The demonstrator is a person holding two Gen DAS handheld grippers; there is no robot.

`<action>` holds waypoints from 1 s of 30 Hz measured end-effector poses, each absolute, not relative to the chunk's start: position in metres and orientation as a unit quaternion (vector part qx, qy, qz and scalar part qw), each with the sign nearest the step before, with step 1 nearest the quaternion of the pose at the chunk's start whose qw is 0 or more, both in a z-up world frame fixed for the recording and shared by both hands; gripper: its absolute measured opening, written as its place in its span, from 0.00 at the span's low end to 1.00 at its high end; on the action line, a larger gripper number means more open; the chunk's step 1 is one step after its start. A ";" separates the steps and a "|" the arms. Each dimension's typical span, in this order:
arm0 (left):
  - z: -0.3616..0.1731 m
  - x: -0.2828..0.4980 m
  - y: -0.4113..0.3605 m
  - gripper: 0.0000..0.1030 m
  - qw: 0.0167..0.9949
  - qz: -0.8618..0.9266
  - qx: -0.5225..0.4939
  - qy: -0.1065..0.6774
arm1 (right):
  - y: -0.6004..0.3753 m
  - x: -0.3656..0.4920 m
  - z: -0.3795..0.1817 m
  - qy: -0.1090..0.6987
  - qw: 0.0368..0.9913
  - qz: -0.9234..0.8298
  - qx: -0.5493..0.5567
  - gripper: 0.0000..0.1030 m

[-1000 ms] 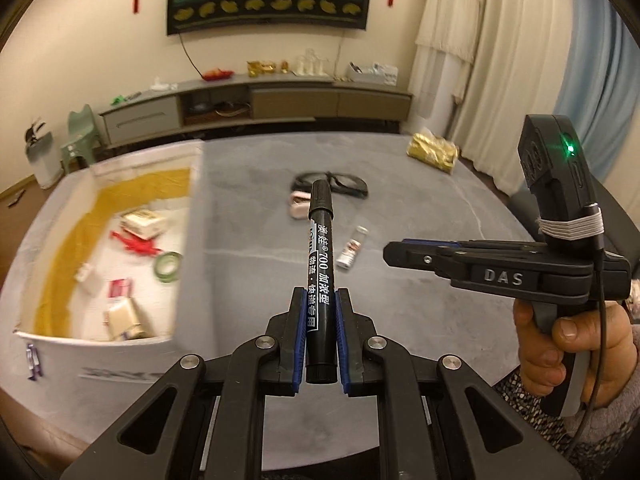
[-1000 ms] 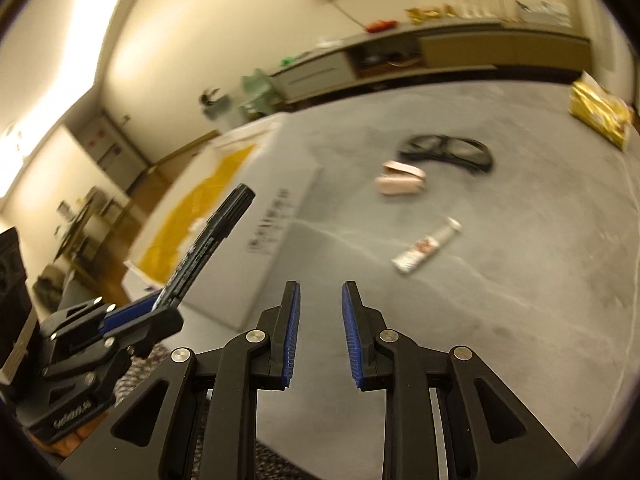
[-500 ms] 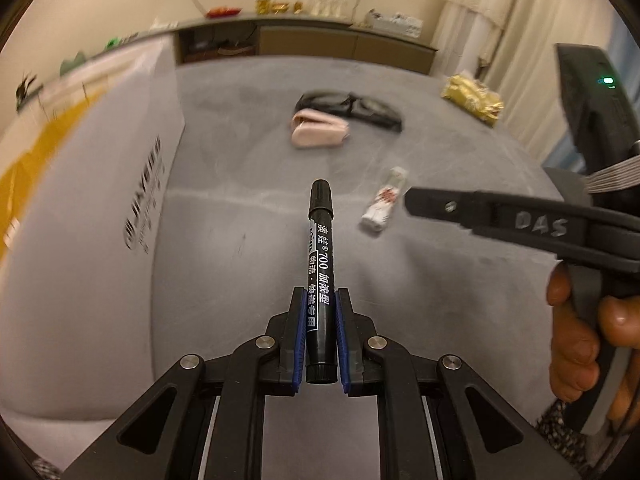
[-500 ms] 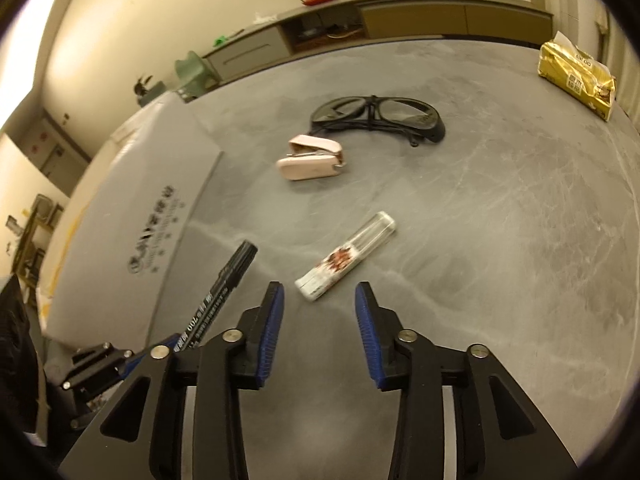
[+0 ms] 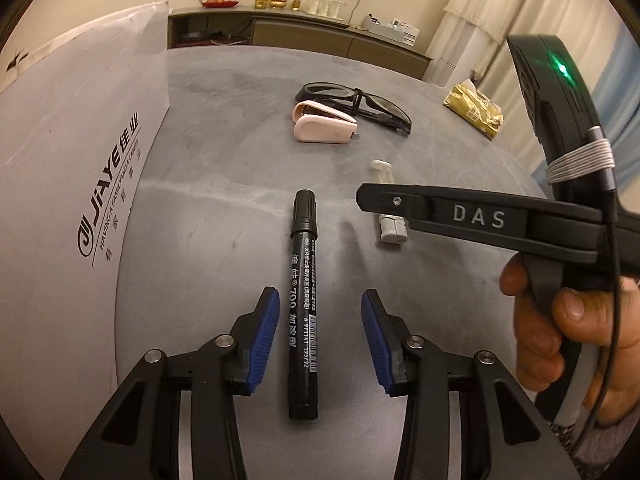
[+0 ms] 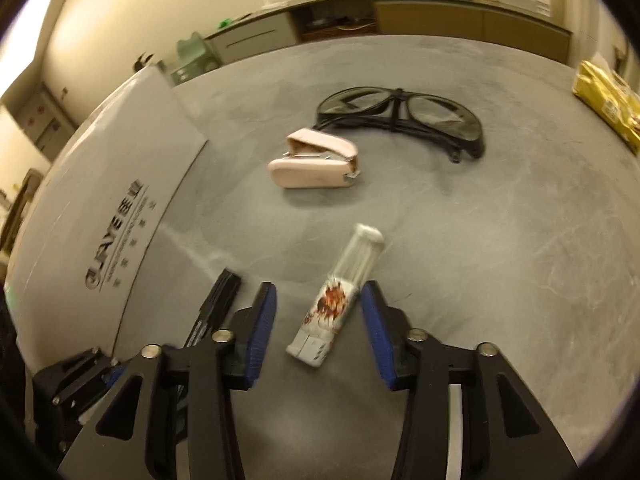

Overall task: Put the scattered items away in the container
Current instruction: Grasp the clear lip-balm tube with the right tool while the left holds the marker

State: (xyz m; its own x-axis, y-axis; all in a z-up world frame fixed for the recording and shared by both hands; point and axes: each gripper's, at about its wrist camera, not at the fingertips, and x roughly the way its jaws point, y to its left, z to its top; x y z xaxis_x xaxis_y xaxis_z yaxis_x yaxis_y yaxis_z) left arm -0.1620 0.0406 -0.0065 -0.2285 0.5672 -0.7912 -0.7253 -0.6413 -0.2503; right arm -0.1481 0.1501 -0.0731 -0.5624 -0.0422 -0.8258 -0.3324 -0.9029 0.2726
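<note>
A black marker (image 5: 303, 300) lies on the grey table (image 5: 224, 168) between the fingers of my left gripper (image 5: 320, 295), which is open and not touching it. My right gripper (image 6: 319, 291) is open low over the table, its fingers on either side of a small clear tube with a red-printed label (image 6: 340, 292). In the left wrist view the right gripper (image 5: 372, 200) crosses in front of that tube (image 5: 392, 232). The white box (image 5: 80, 160) stands at the left; its inside is hidden. A pink stapler (image 6: 312, 164) and black glasses (image 6: 400, 114) lie farther back.
A gold packet (image 6: 604, 100) sits near the table's far right edge. The white box (image 6: 104, 200) rises close on the left of both grippers. A person's hand (image 5: 560, 328) holds the right gripper. A low cabinet (image 5: 300, 36) runs along the far wall.
My left gripper has opened and let go of the marker, which now lies on the table. The right gripper opened wider and came down around the tube.
</note>
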 end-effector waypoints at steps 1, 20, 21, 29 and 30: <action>-0.006 -0.161 0.040 0.41 0.417 0.779 -0.461 0.087 | 0.151 -0.143 -0.073 0.211 0.076 0.858 -0.463 0.29; -0.007 -0.162 0.042 0.14 0.402 0.783 -0.464 0.098 | 0.128 -0.131 -0.059 0.197 0.039 0.873 -0.445 0.18; -0.006 -0.161 0.040 0.14 0.400 0.784 -0.465 0.097 | 0.127 -0.128 -0.056 0.199 0.035 0.874 -0.443 0.18; 0.022 -0.147 0.029 0.14 0.387 0.803 -0.441 0.103 | 0.116 -0.109 -0.048 0.209 0.022 0.875 -0.436 0.18; 0.026 -0.145 0.028 0.14 0.386 0.805 -0.437 0.104 | 0.114 -0.107 -0.046 0.209 0.020 0.876 -0.435 0.18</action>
State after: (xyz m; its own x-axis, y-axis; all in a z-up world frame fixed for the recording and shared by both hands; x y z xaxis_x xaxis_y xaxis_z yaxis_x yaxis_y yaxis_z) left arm -0.1453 0.0278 0.0260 -0.3192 0.5314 -0.7847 -0.7134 -0.6798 -0.1702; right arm -0.1065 0.1144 -0.0457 -0.6209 -0.1461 -0.7702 -0.2169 -0.9121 0.3479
